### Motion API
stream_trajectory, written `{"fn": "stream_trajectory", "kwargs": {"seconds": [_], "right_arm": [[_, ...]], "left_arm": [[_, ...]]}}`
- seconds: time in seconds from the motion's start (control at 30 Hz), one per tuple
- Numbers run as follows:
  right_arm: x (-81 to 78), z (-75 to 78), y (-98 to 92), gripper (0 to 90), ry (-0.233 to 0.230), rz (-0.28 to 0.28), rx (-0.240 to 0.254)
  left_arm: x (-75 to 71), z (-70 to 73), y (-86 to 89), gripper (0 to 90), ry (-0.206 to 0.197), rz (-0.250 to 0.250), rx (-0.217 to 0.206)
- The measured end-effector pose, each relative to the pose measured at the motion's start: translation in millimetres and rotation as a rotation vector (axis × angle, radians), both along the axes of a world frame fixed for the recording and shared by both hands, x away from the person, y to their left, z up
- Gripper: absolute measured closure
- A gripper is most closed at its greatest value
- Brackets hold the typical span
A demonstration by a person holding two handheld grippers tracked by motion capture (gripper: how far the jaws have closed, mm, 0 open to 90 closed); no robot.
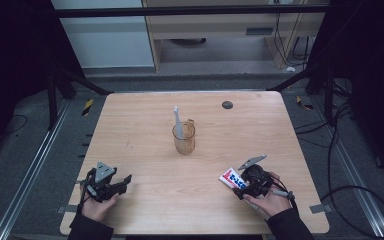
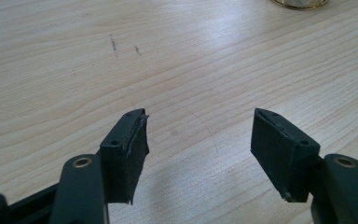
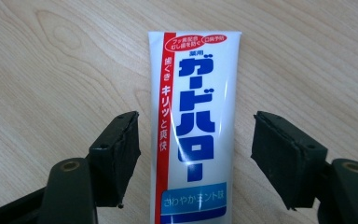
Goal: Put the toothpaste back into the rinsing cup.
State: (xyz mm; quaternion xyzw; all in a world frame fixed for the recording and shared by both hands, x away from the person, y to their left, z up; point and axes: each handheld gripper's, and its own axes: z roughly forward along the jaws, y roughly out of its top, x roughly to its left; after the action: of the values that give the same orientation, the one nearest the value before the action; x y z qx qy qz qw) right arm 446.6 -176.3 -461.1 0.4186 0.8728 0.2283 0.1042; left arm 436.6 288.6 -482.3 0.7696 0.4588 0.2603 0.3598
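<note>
Two grippers rest low over a pale wooden surface (image 1: 145, 115), one in each of a person's hands. The right gripper (image 3: 196, 149) straddles a toothpaste tube (image 3: 196, 126) that lies flat near the surface's right front edge, its fingers (image 3: 116, 149) apart with a gap on either side of the tube, pressing nothing. The tube is a soft, glossy white plastic sleeve with a red stripe and blue lettering, its crimped flat end pointing away from the gripper. The left gripper (image 2: 200, 140) sits idle near the left front corner, its fingers likewise spread over bare wood grain. At the centre stands a clear amber-tinted cup (image 1: 184, 138) holding an upright white brush-like item (image 1: 178, 122), well apart from both hands. The step in hand looks like the pickup of the tube, probably for the cup. The next move likely calls for closing squarely on the tube's narrow sides with light pressure, since the sleeve would squash and slip, then lifting it clear before carrying it toward the cup.
</note>
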Motion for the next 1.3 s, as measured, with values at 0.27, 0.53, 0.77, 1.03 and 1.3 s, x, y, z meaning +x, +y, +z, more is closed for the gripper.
{"fn": "stream_trajectory", "kwargs": {"seconds": [0.27,0.53,0.77,1.03,1.3], "right_arm": [[-0.5,-3.5,1.1,33.7,0.024,0.001,-0.017],[0.2,-5.2,0.7,35.9,0.045,0.0,-0.033],[0.5,-6.3,0.4,37.2,0.059,0.004,-0.039],[0.6,-9.2,0.7,39.4,0.08,-0.001,-0.047],[0.7,-11.5,2.4,42.6,0.09,-0.001,-0.06]], "left_arm": [[0.2,-0.3,-0.1,35.2,0.003,-0.002,0.003],[0.6,-0.8,-0.6,35.0,0.008,-0.005,0.005],[0.7,-1.0,-0.6,35.1,0.011,-0.006,0.006],[0.9,-1.5,-1.0,35.1,0.014,-0.008,0.008],[0.8,-1.9,-1.6,35.2,0.017,-0.012,0.014]]}}
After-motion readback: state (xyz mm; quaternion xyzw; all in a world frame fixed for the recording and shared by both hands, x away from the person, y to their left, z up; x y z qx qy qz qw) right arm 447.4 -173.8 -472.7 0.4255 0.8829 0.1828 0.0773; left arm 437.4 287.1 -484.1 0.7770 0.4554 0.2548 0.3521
